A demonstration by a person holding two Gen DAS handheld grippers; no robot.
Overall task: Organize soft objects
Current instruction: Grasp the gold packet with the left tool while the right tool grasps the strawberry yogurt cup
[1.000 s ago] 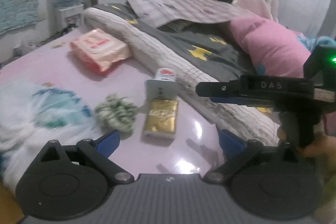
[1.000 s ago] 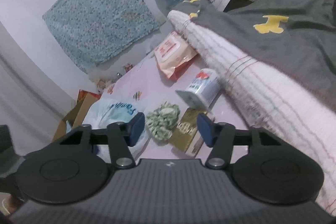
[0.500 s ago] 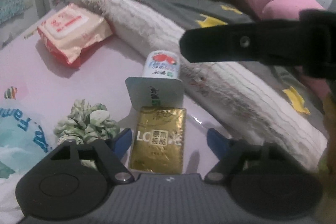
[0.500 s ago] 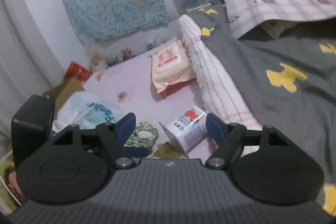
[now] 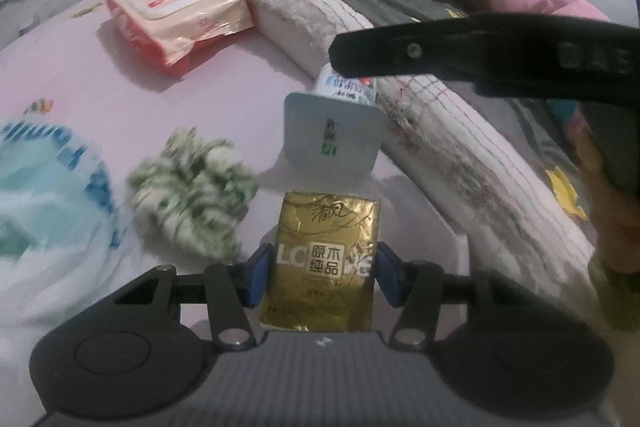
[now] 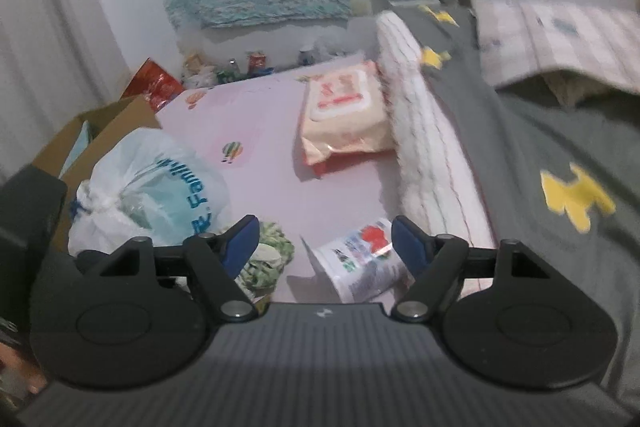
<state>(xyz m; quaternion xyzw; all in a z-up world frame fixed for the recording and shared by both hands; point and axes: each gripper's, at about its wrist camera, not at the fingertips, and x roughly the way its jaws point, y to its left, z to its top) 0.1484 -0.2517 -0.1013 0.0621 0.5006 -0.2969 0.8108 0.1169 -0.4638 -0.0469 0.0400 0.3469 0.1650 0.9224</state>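
Note:
My left gripper (image 5: 324, 277) is closed around a gold tissue pack (image 5: 322, 259) lying on the pink bed sheet (image 5: 80, 91); both blue pads touch its sides. A green-white scrunchie (image 5: 192, 187) lies just left of it. A white yogurt cup (image 5: 334, 127) lies on its side beyond the pack. My right gripper (image 6: 324, 245) is open and empty, hovering above the cup (image 6: 360, 259) and the scrunchie (image 6: 266, 259). Its arm crosses the left wrist view (image 5: 480, 55).
A wet-wipes pack (image 5: 180, 11) lies farther back, also in the right wrist view (image 6: 344, 111). A white plastic bag (image 6: 148, 195) sits at the bed's left edge beside a cardboard box (image 6: 100, 131). A rolled white blanket (image 5: 420, 107) and grey quilt (image 6: 540, 147) fill the right side.
My left gripper moved forward and down and closed its fingers onto the gold tissue pack. My right gripper swung over the yogurt cup and stayed open.

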